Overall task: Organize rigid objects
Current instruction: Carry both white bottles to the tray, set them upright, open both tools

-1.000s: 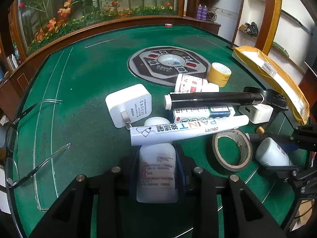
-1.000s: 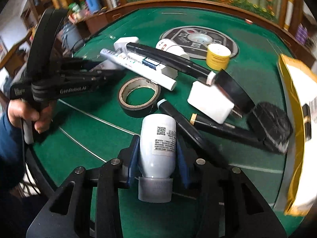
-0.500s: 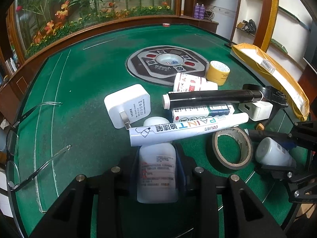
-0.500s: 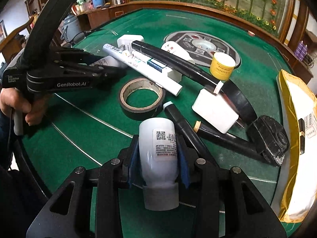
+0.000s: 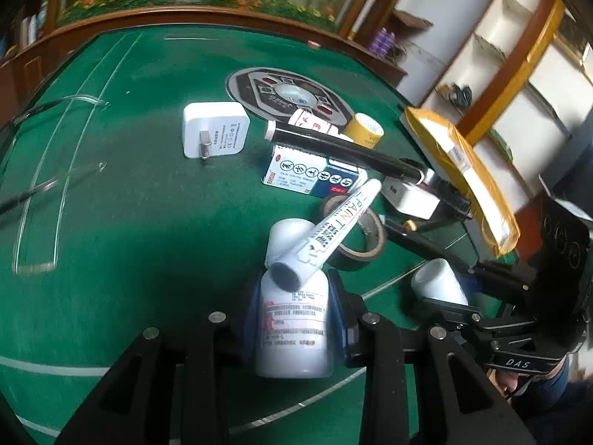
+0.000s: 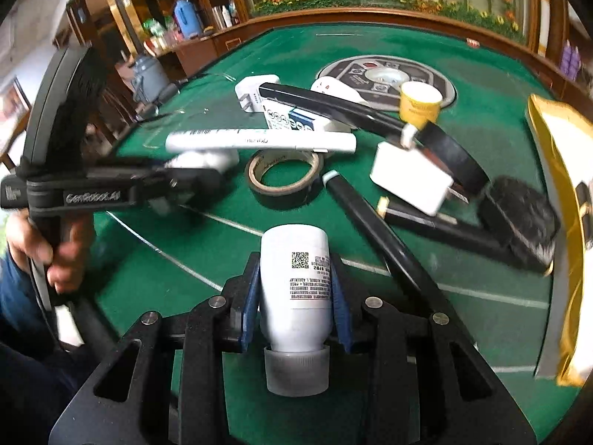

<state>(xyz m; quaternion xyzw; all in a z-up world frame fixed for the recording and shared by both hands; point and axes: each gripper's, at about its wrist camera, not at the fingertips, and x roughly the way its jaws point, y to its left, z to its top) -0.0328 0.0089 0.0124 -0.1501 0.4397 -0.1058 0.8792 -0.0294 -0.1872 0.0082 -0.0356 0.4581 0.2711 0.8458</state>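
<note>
My left gripper (image 5: pixel 292 319) is shut on a white pill bottle (image 5: pixel 294 330) with red label text. A white paint marker (image 5: pixel 326 233) rests tilted across the bottle's cap end. My right gripper (image 6: pixel 294 296) is shut on a white bottle (image 6: pixel 294 285) with a QR code, its grey cap toward the camera. That bottle also shows in the left wrist view (image 5: pixel 437 285). The left gripper shows at the left of the right wrist view (image 6: pixel 192 181), with the marker (image 6: pixel 259 141) lying over it.
On the green felt table (image 5: pixel 129 222) lie a white charger (image 5: pixel 215 135), a medicine box (image 5: pixel 315 176), a black tube (image 5: pixel 344 148), a tape roll (image 6: pixel 283 178), yellow tape (image 6: pixel 420 105), a second adapter (image 6: pixel 411 178), a black brush (image 6: pixel 515 226) and a yellow parcel (image 5: pixel 463 174). Clear glasses (image 5: pixel 48 185) lie at left.
The left gripper lifted and swung its bottle, and the paint marker turned from lying crosswise to pointing away, one end raised on the bottle. The right gripper still holds its bottle.
</note>
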